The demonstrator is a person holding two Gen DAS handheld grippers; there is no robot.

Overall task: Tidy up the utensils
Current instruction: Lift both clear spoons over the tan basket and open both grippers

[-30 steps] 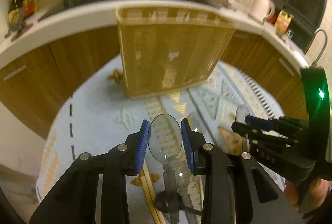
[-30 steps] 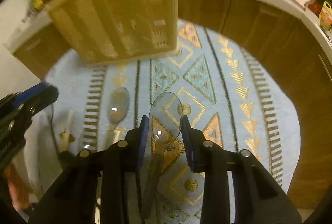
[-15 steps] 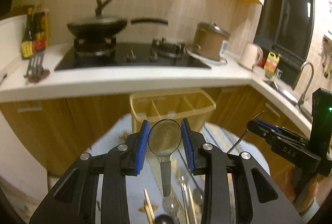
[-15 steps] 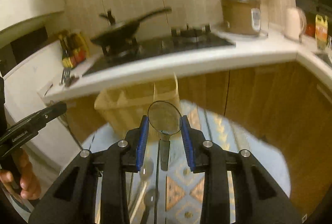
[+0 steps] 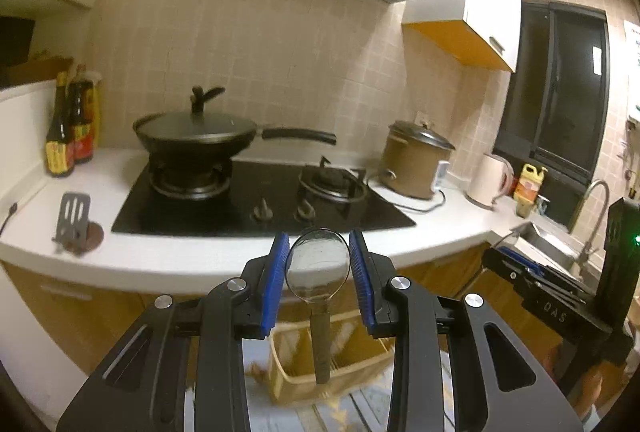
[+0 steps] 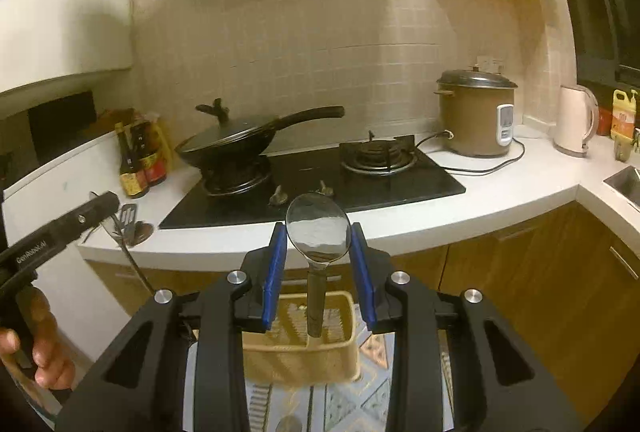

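My left gripper [image 5: 319, 264] is shut on a metal spoon [image 5: 318, 268], bowl up between the blue pads, dark handle hanging down. My right gripper [image 6: 318, 244] is shut on a second metal spoon [image 6: 318, 232], held the same way. Both are raised high above the floor mat. The yellow utensil basket [image 6: 298, 348] stands on the patterned mat below the right spoon's handle; it also shows blurred in the left wrist view [image 5: 320, 368]. The right gripper appears at the right of the left wrist view [image 5: 540, 296], the left gripper at the left of the right wrist view [image 6: 60, 228].
A white counter [image 5: 168, 256] carries a black hob [image 5: 260, 200] with a lidded wok [image 5: 196, 132], sauce bottles [image 5: 68, 136], a rice cooker [image 5: 418, 164], a kettle [image 5: 490, 182]. A sink and tap [image 5: 588, 216] are at right. Wooden cabinets [image 6: 540, 280] stand behind the basket.
Both grippers have risen and tilted up from facing the mat to facing the counter and hob, each still holding its spoon. The basket has dropped to the bottom of both views.
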